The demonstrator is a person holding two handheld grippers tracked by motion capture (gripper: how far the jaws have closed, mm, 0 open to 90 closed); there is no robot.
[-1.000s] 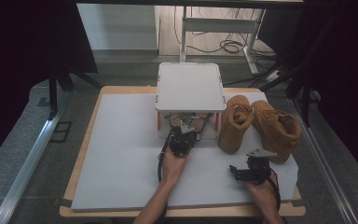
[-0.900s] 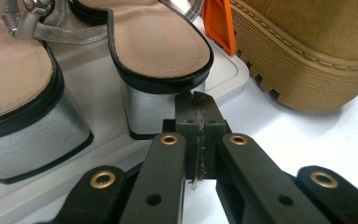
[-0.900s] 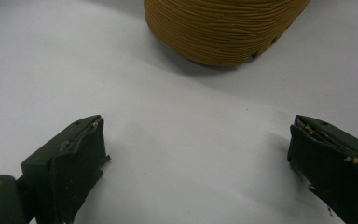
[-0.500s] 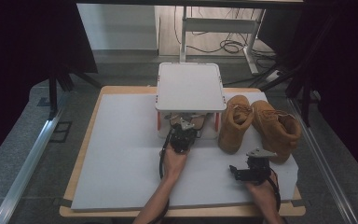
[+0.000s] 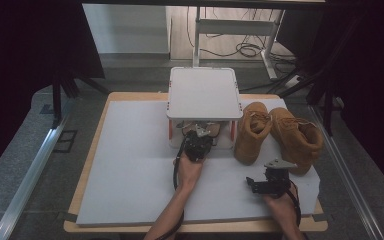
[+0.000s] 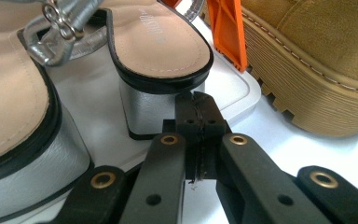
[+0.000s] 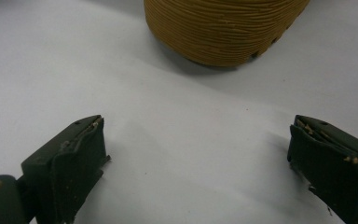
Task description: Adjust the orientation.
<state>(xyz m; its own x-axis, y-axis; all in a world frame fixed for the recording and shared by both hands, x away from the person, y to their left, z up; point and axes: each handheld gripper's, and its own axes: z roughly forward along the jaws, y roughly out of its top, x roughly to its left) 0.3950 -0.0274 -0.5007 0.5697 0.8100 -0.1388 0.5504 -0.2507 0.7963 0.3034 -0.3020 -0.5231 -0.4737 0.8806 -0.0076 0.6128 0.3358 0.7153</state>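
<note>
Left gripper view puts my left gripper (image 6: 199, 112) with its fingers pressed together on nothing, tips touching the block heel of a silver sandal (image 6: 161, 51). That sandal stands on the lower shelf of the white rack (image 5: 204, 92), beside its twin. I judge it light but stiff, the metallic heel slick; the strap by the buckle looks the surer hold. Right of the rack stand tan boots (image 5: 280, 132); my right gripper (image 5: 270, 181) rests before them, fingers spread wide over bare desk (image 5: 130, 165).
</note>
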